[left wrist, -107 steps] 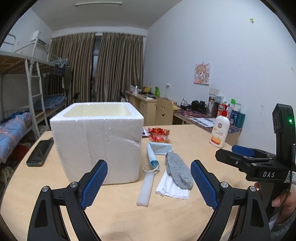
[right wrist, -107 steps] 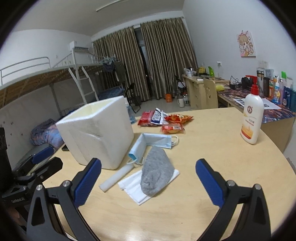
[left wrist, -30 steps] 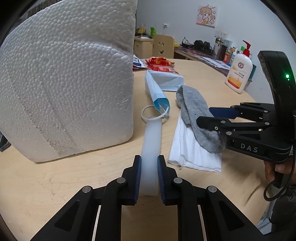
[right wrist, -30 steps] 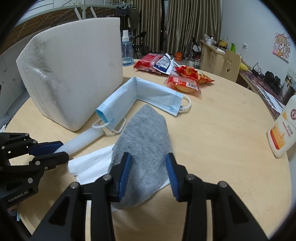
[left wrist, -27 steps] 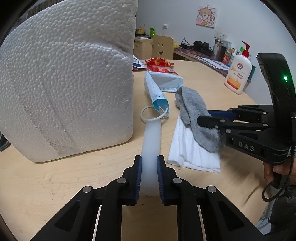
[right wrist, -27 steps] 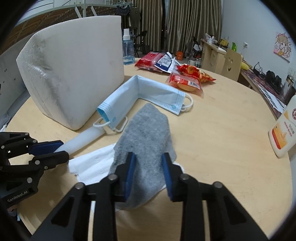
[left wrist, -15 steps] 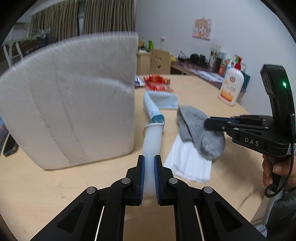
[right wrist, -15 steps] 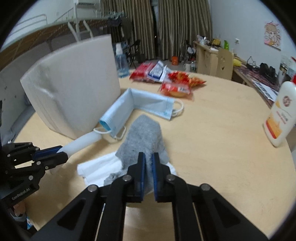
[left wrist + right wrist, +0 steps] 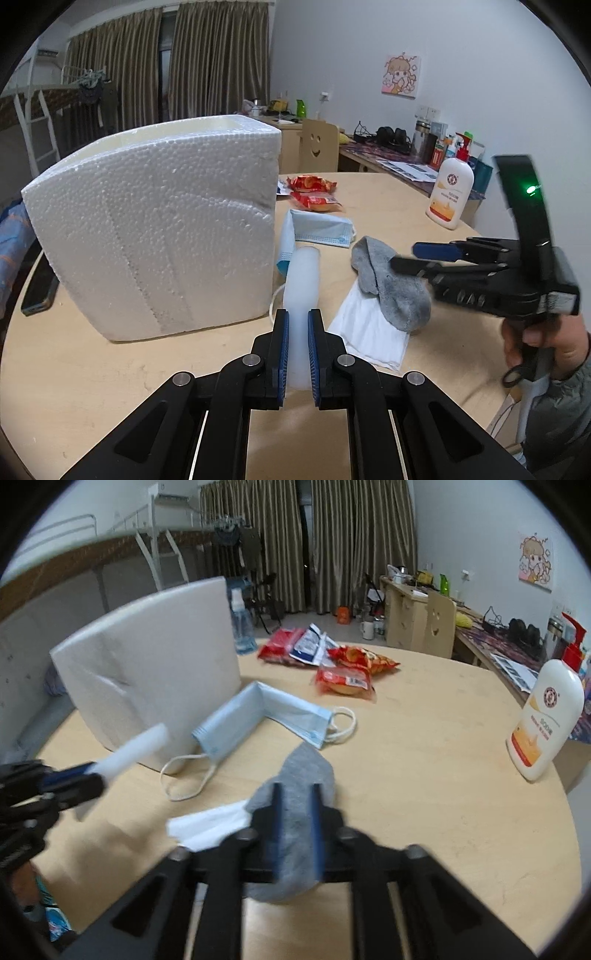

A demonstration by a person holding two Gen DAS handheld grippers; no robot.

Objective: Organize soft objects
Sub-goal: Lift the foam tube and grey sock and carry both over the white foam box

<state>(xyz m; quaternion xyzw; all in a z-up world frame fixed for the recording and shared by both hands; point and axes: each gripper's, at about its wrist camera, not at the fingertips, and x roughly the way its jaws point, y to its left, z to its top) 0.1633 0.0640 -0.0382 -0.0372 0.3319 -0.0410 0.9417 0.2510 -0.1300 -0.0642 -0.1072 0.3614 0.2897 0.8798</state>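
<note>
My left gripper (image 9: 295,328) is shut on a white foam tube (image 9: 301,280) and holds it lifted off the table, beside the white styrofoam box (image 9: 159,236). The tube (image 9: 133,751) and the box (image 9: 147,664) also show in the right wrist view. My right gripper (image 9: 295,801) is shut on a grey sock (image 9: 295,786) and lifts it above the table. In the left wrist view the sock (image 9: 391,284) hangs from the right gripper (image 9: 406,258). A white folded cloth (image 9: 369,328) and a blue face mask (image 9: 258,712) lie on the table.
Red snack packets (image 9: 343,672) lie at the far side of the round wooden table (image 9: 443,775). A lotion bottle (image 9: 546,720) stands at the right. A spray bottle (image 9: 242,627) stands behind the box. A phone (image 9: 38,291) lies left of the box.
Both grippers have risen. The foam tube has come off the table in the left gripper. The sock has lifted off the white cloth in the right gripper.
</note>
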